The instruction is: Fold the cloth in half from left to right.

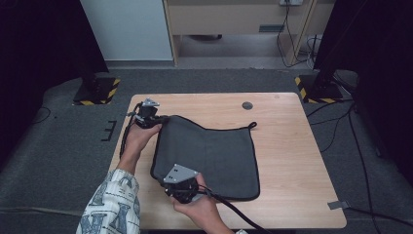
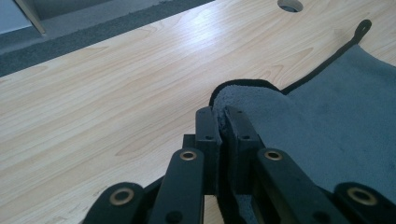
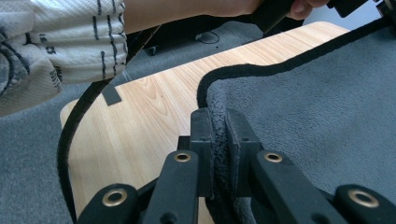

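We see the dark grey, black-edged fleece cloth (image 1: pixel 209 156) flat on the light wooden table (image 1: pixel 287 161); left claw (image 2: pixel 223 122) and right claw (image 3: pixel 218 125) each pinch a corner, clamped tight.

grey carpet floor (image 1: pixel 58 146) (cables trailing) around a light wooden table (image 1: pixel 292 161).

Light wood-grain tabletop (image 1: pixel 287 161), square with rounded corners, standing on grey carpeted floor (image 1: pixel 58 161). Round cable hole (image 1: pixel 247 105) near far edge. Dark grey cloth (image 1: pixel 214 156) with black piping lying mostly flat across centre, hanging loop (image 1: pixel 252 125) at far right corner. Strip of grey tape (image 1: pixel 338 204) at near right edge.
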